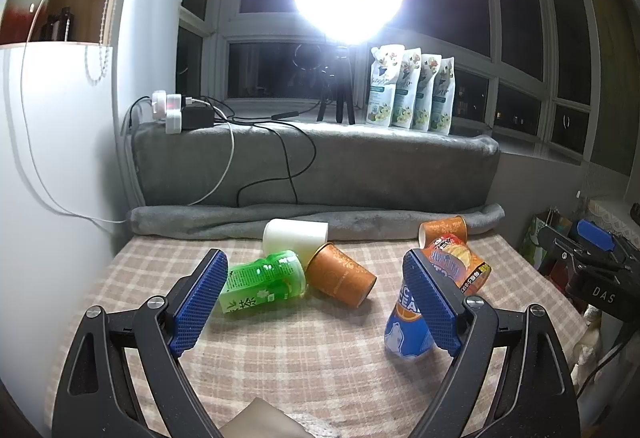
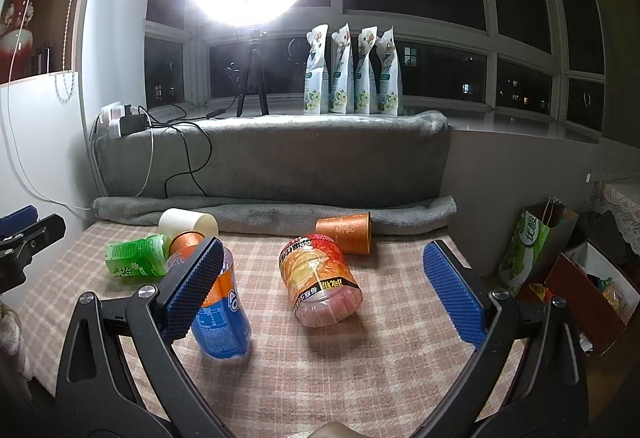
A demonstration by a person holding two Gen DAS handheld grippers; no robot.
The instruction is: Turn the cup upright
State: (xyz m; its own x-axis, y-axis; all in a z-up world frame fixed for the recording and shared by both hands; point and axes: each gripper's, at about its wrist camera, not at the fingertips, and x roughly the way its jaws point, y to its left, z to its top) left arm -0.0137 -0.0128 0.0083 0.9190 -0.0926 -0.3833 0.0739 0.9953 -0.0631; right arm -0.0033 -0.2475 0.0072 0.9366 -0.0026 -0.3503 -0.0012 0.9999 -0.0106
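Standing by the checked cloth (image 2: 360, 366): nothing righted yet, every cup lies on its side. Both grippers hover spread wide, empty. Right gripper (image 2: 324, 286): orange-label jar (image 2: 320, 278) lies between its fingers, ahead; blue bottle (image 2: 222, 314) sits just beside its left finger; orange paper cup (image 2: 346, 234) lies farther ahead. Left gripper (image 1: 316, 302): green bottle (image 1: 262, 282) beside its left finger, second orange cup (image 1: 340, 276) ahead, white cup (image 1: 296, 238) beyond. Judgement: task at start, no cup chosen.

Six cups (image 1: 340, 274) lie toppled on checked cloth (image 1: 304, 358).
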